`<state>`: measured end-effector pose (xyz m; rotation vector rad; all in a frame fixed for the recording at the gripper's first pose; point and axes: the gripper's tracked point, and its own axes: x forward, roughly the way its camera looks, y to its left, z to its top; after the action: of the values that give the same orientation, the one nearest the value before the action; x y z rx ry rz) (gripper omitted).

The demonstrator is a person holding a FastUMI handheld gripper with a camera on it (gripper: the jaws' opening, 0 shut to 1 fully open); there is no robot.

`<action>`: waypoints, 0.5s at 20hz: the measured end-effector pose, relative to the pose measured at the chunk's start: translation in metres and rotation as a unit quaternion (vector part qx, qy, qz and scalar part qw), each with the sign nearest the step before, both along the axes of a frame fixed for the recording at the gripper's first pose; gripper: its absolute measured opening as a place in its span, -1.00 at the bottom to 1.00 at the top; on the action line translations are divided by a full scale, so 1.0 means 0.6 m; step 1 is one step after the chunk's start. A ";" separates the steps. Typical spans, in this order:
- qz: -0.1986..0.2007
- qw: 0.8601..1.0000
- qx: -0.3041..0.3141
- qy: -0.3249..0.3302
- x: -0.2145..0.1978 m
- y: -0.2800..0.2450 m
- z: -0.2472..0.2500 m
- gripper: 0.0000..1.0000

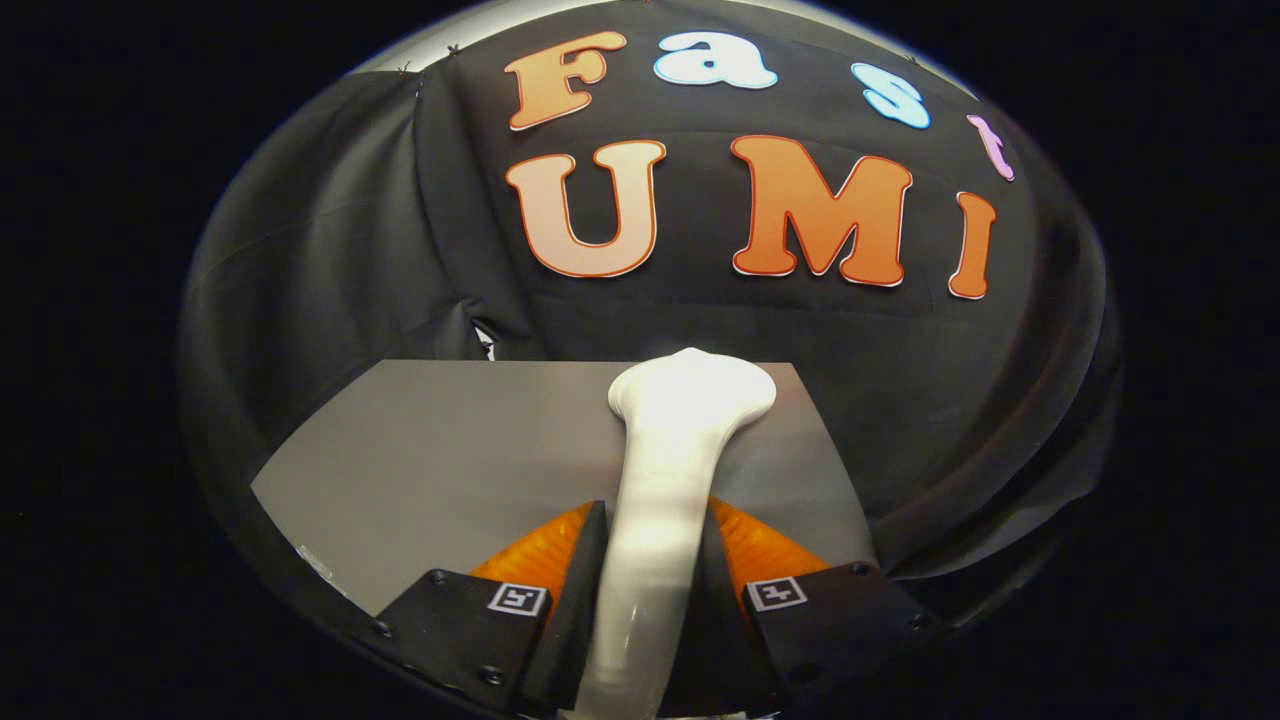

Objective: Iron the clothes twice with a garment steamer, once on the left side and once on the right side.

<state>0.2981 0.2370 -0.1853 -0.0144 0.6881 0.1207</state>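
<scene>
Hand-held gripper (655, 560) clamped on white steamer (670, 470) handle, prob. over table (450, 450)

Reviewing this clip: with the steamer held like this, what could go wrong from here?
1. The hand-held gripper clamps the smooth white plastic garment steamer by its narrow handle, well behind the wide head; the steamer might twist or slide between the fingers.
2. The head sits over the far edge of the grey flat table, close to the black cloth wall; a forward push could bump it.
</scene>
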 end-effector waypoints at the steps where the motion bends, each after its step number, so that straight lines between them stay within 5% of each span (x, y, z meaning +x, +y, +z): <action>1: -0.004 1.000 0.014 -0.002 -0.005 0.002 0.008 0.05; 3: 0.003 1.000 0.016 -0.008 -0.007 0.007 0.017 -0.12; 10: 0.044 0.997 0.030 -0.048 -0.072 0.026 0.064 -0.14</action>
<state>0.2552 0.2525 -0.1466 0.0072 0.5887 0.2229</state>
